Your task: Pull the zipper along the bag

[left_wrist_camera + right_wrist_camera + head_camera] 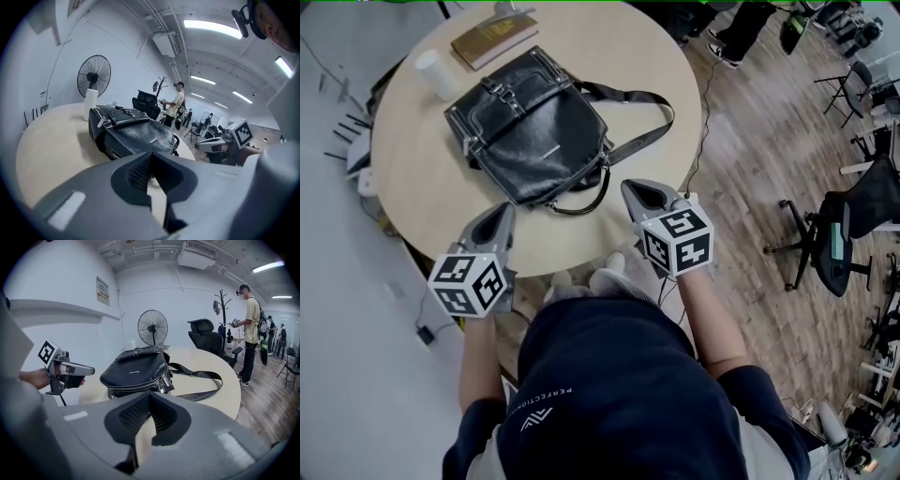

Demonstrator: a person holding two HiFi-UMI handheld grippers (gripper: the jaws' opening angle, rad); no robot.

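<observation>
While hovering with jaws closed on nothing at left gripper (502, 212) and right gripper (636, 191), look just ahead on worktop (649, 77) to black handbag (534, 131), zipper (136, 388) running crosswise along near side, neither gripper clearly nearer.

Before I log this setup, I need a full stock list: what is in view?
bag: one, black, mid-table
book: one, brown, table's far edge
cylinder: one, white, upright, left of the book
table: one, beige, round
fan: one, black, behind the table
office chairs: several, black, floor at right
people: several, mixed clothing, background
left claw: one, grey, shut, empty, short of the bag
right claw: one, grey, shut, empty, short of the bag
</observation>
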